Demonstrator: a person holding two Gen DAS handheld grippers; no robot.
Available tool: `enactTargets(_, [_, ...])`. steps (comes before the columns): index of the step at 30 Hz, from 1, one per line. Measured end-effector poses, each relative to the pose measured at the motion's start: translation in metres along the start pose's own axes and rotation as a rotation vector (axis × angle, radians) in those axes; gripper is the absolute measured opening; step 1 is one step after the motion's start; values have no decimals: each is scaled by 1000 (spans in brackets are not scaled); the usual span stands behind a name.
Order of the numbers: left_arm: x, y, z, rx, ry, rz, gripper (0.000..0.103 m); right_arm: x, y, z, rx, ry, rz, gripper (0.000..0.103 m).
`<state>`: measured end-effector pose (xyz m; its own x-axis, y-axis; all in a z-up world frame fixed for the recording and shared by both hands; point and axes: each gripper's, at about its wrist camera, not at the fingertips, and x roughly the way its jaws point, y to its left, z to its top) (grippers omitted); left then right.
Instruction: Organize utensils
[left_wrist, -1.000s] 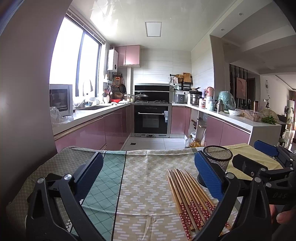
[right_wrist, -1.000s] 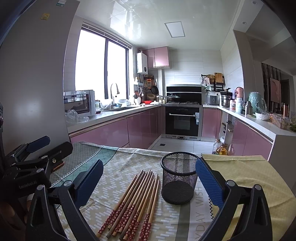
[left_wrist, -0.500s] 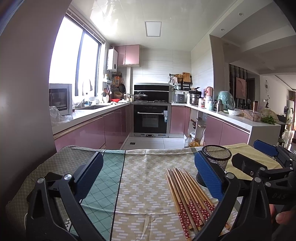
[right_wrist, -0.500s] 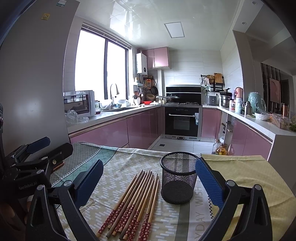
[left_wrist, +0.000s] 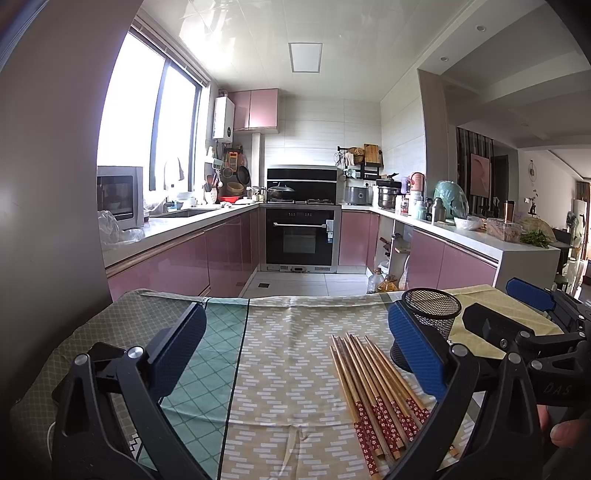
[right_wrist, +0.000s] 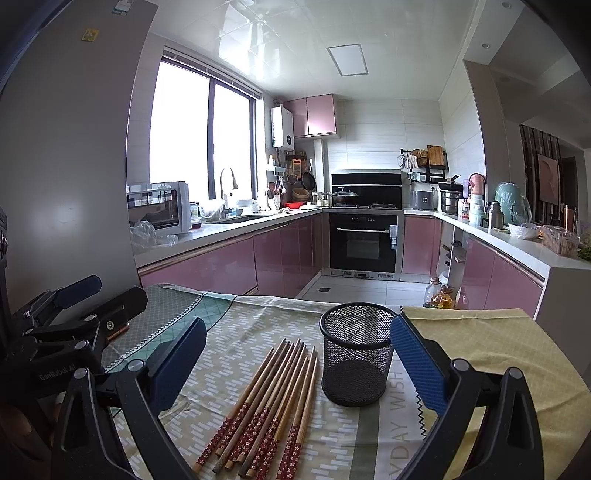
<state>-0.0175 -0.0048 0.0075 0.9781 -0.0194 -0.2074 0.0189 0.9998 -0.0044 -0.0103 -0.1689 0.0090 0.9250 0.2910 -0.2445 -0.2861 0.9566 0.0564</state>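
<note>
**Inspector A:** Nothing has moved of note since the earlier frames; both views sit only a shade lower. Largest first: the patchwork tablecloth of green, beige and yellow panels (right_wrist: 258, 314) fills the lower half of both views.

**Inspector B:** Confirmed. On it, right of centre in the right wrist view, the black wire-mesh cylindrical holder (right_wrist: 356, 354) stands upright and empty, probably set there to receive the utensils.

**Inspector A:** Just left of it, near but apart, lie the wooden chopsticks with red floral handles (right_wrist: 269, 398), fanned side by side, handles toward the camera and easy to pick from.

**Inspector B:** Tools: the right gripper (right_wrist: 295, 365) has its blue pads wide apart, holding nothing, with holder and chopsticks framed between them. The left gripper (left_wrist: 295, 354) is likewise spread and empty, over bare cloth at centre frame.

**Inspector A:** Judgement: sorting not yet begun.
</note>
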Motion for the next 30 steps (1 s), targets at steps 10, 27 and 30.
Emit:
enactTargets(10, [1,0,0,0,0,0,97,0,-1,0,2,-2,4,97])
enactTargets(27, [0,0,0,-1,1,1,97,1,-2,0,5,-2,4,97])
enactTargets(30, [0,0,0,-1,1,1,97,1,-3,0,7,-2,6,97])
